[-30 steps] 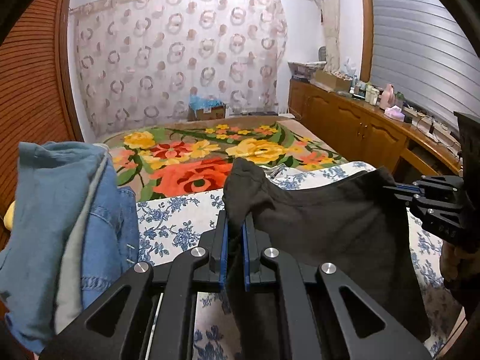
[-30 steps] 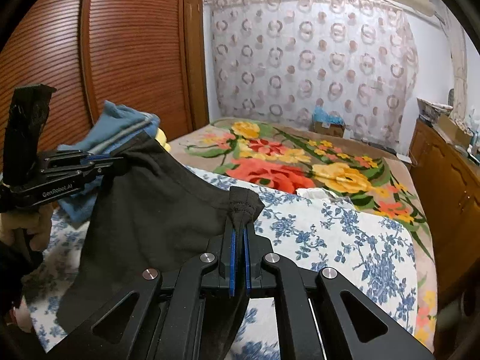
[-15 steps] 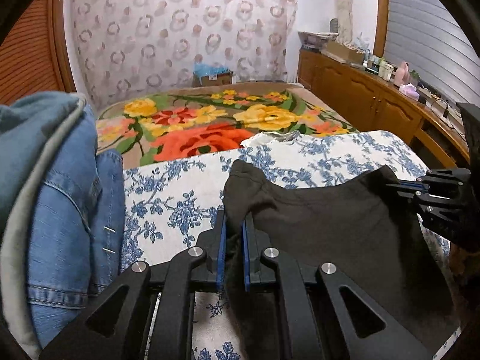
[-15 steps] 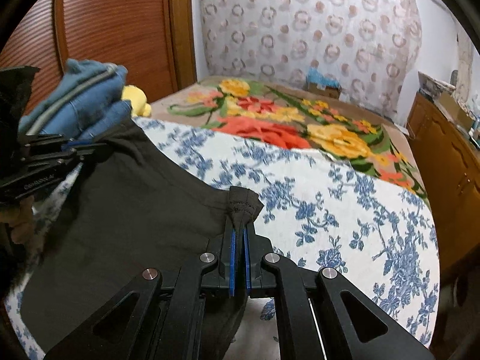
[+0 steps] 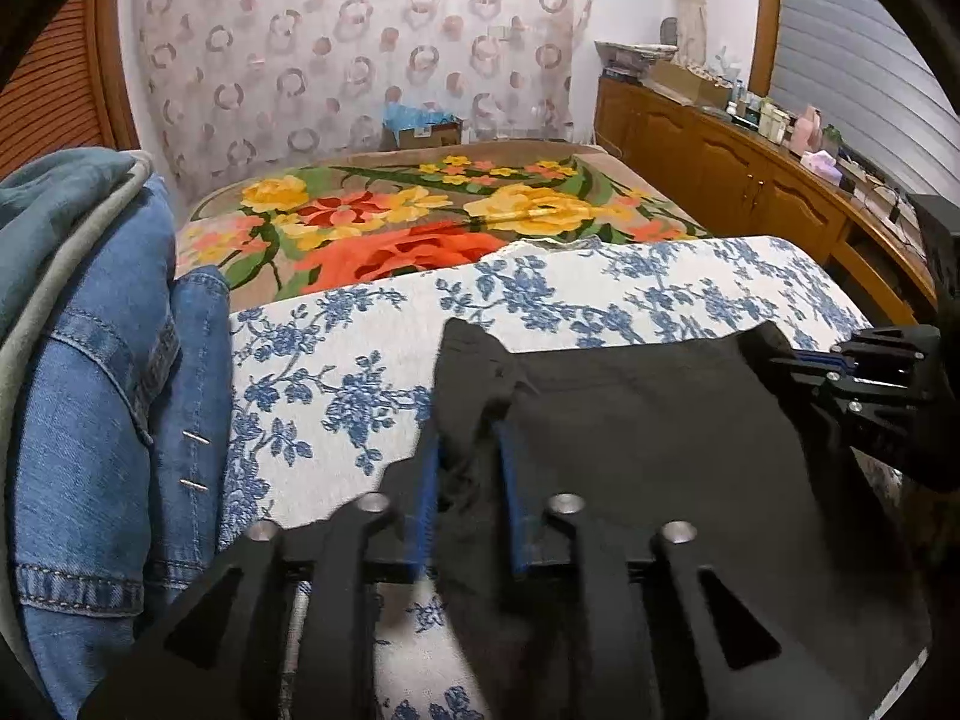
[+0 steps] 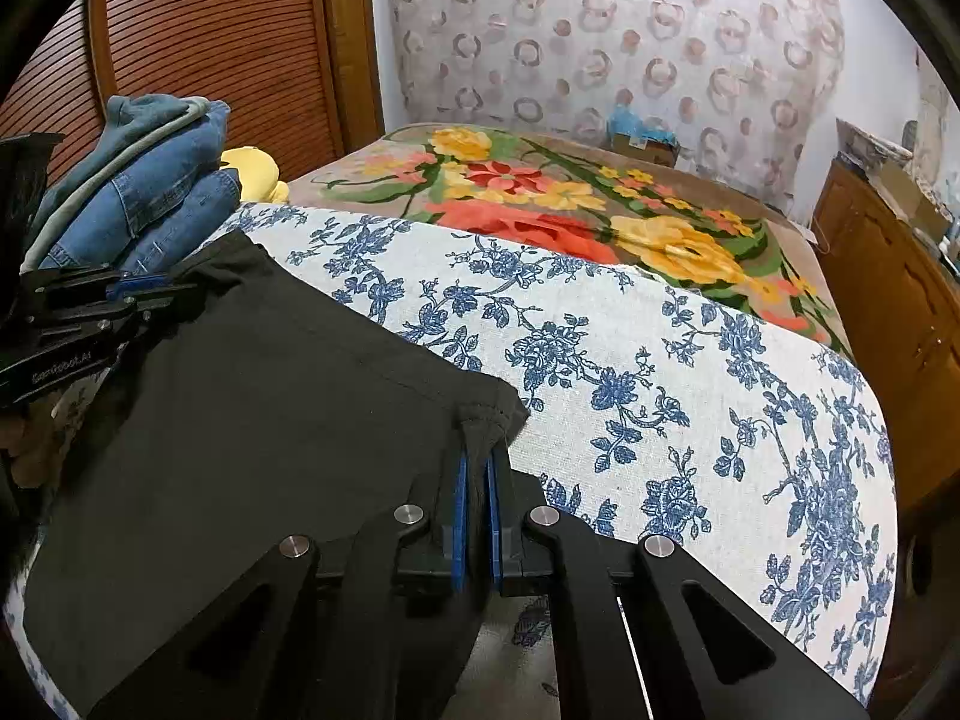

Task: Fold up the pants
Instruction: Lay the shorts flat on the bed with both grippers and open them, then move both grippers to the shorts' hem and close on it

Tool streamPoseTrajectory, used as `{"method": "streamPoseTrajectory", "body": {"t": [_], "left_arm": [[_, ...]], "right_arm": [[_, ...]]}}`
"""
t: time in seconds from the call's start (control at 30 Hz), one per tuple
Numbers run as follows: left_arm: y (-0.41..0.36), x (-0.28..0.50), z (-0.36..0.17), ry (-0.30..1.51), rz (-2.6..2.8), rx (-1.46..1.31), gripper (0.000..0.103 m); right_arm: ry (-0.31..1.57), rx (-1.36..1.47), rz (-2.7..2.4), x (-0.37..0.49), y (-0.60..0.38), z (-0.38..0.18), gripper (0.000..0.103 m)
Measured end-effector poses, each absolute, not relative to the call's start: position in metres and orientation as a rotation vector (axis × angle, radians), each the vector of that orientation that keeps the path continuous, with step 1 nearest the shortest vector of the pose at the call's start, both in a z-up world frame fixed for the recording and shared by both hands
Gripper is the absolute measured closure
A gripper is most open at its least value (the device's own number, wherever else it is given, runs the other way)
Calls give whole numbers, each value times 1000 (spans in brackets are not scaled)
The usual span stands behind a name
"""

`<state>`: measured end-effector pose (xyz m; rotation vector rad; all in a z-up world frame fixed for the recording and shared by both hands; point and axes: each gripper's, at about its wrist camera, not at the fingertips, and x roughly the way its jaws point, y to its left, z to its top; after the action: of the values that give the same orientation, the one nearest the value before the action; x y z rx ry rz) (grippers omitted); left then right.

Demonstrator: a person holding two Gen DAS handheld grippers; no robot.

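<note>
The black pants (image 5: pixel 648 420) lie flat on the blue-flowered white cloth (image 5: pixel 360 360) on the bed. My left gripper (image 5: pixel 471 450) has its jaws parted around the left corner of the pants; the cloth sits loose between the blue pads. My right gripper (image 6: pixel 477 468) is shut on the right corner of the pants (image 6: pixel 252 396). Each gripper shows in the other's view: the right one (image 5: pixel 840 360) at the far right, the left one (image 6: pixel 126 294) at the far left.
A stack of folded jeans and blue clothes (image 5: pixel 90 330) sits at the left, close to the left gripper; it also shows in the right wrist view (image 6: pixel 150 180). A floral blanket (image 5: pixel 420 222) covers the far bed. A wooden cabinet (image 5: pixel 750 180) runs along the right.
Both grippers have lowered the pants onto the flowered cloth. The left gripper's jaws have opened and let go of the corner. The right gripper stays shut on its corner.
</note>
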<state>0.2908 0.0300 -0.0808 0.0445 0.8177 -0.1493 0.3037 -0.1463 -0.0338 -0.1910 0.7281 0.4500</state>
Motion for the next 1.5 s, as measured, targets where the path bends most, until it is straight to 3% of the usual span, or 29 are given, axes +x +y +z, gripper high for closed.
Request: {"method": "streamPoseTrajectory", "body": {"t": [0.03, 0.1, 0.2, 0.4, 0.57, 0.83, 1.4, 1.5], "left_arm": [[29, 289, -80, 817, -155, 46, 67], [26, 285, -77, 809, -167, 50, 46], [24, 277, -71, 800, -191, 39, 25], [14, 260, -69, 808, -210, 40, 25], [9, 245, -67, 806, -218, 44, 25], [6, 209, -65, 805, -244, 40, 25], [14, 115, -68, 764, -221, 3, 25], [13, 104, -69, 764, -221, -2, 34]], "right_arm": [[729, -186, 452, 304, -147, -34, 99], [731, -177, 455, 305, -148, -34, 99], [731, -173, 456, 306, -152, -39, 99], [734, -150, 478, 306, -157, -43, 93], [727, -152, 453, 295, -161, -41, 73], [700, -95, 459, 232, -175, -27, 55], [686, -41, 448, 99, -195, -41, 54], [682, -46, 451, 90, -194, -42, 54]]}}
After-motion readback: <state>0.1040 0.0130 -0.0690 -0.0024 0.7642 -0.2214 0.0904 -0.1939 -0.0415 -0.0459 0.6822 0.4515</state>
